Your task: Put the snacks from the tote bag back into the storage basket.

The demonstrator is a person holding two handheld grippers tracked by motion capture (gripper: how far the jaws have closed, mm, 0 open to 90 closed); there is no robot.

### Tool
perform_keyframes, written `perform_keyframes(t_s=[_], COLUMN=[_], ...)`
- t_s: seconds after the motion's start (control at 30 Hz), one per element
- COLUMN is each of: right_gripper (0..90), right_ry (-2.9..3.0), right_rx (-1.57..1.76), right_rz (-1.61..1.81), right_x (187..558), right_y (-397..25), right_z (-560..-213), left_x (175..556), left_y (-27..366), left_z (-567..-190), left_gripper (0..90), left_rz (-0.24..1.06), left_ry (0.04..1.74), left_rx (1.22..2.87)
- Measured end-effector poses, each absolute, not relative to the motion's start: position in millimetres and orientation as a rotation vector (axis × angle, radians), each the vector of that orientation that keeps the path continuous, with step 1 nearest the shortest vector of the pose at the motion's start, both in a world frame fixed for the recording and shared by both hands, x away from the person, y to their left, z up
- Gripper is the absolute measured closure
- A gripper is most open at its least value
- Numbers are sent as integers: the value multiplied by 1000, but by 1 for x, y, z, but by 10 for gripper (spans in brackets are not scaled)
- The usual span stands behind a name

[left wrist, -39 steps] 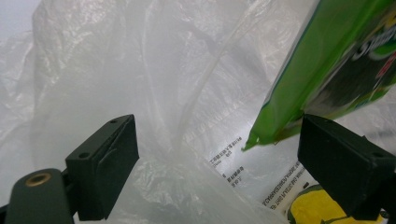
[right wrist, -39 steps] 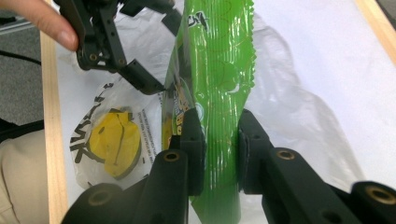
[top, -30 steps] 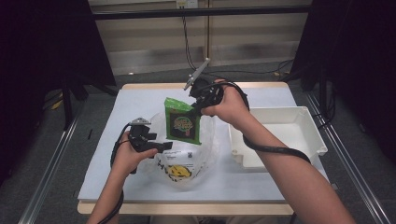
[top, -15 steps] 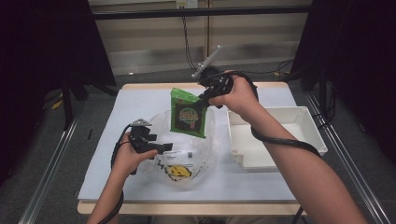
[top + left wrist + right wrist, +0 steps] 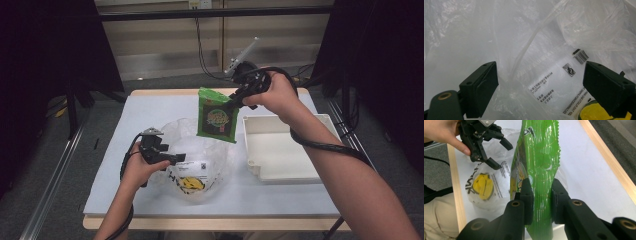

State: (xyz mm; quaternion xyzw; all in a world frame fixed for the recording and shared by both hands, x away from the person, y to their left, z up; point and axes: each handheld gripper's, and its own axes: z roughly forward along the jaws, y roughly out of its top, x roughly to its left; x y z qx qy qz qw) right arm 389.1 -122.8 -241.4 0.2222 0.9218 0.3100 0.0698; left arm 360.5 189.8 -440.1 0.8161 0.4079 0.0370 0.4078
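Right gripper (image 5: 539, 195) clamps green snack packet (image 5: 537, 165), seen edge-on; high view shows packet front. Left gripper (image 5: 539, 82) jaws wide apart at clear plastic bag (image 5: 524, 37), barcode visible.

Setting: laboratory or recording booth, not a home. Evidence: one table (image 5: 150, 112) with a pale blue top and bare wooden edging, standing alone on grey carpeted floor (image 5: 45, 165); black curtains (image 5: 45, 45) hung at both sides; dark metal frame bar (image 5: 210, 15) across the back; cables (image 5: 200, 50) dropping from a wall socket (image 5: 199, 4) on the beige panelled wall; metal floor rail (image 5: 55, 180) at the left.
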Motion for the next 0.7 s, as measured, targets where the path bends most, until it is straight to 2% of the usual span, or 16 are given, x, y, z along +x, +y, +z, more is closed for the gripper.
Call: perform_keyframes(t_s=[0.7], right_gripper=[765], right_ry=[2841], right_rx=[690], right_rz=[914], right_x=[392], right_y=[-167], right_z=[-246], left_x=[359], left_y=[188], left_z=[-440], left_gripper=[125], left_rz=[93], left_ry=[1018], left_rx=[2045])
